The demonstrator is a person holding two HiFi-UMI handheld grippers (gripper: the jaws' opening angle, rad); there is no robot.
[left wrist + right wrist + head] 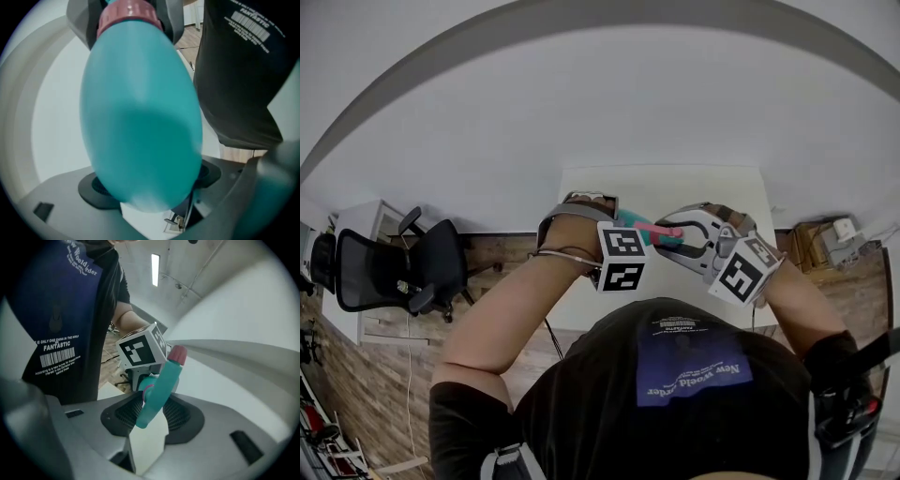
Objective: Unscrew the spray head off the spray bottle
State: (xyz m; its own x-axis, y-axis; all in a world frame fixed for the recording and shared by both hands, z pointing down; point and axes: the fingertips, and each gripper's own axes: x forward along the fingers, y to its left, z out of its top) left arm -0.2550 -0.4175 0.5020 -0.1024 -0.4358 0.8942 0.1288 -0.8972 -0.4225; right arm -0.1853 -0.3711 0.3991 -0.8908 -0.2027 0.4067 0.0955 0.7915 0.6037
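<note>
A teal spray bottle [140, 117] with a pink collar [129, 14] fills the left gripper view. My left gripper [150, 182] is shut on its rounded body, pads pressed on both sides. In the right gripper view the teal spray head [157, 390] with its pink nozzle [178, 354] lies between the pads of my right gripper [152, 414], which is shut on it. From the head view, the bottle [652, 230] hangs over the white table [712, 187] between the left gripper [628, 223] and the right gripper [680, 234]. The join of head and bottle is mostly hidden.
A black office chair [403, 267] stands on the wood floor at the left. A low cabinet with boxes [830, 244] sits to the right of the table. The person's dark shirt [694, 375] fills the lower middle of the head view.
</note>
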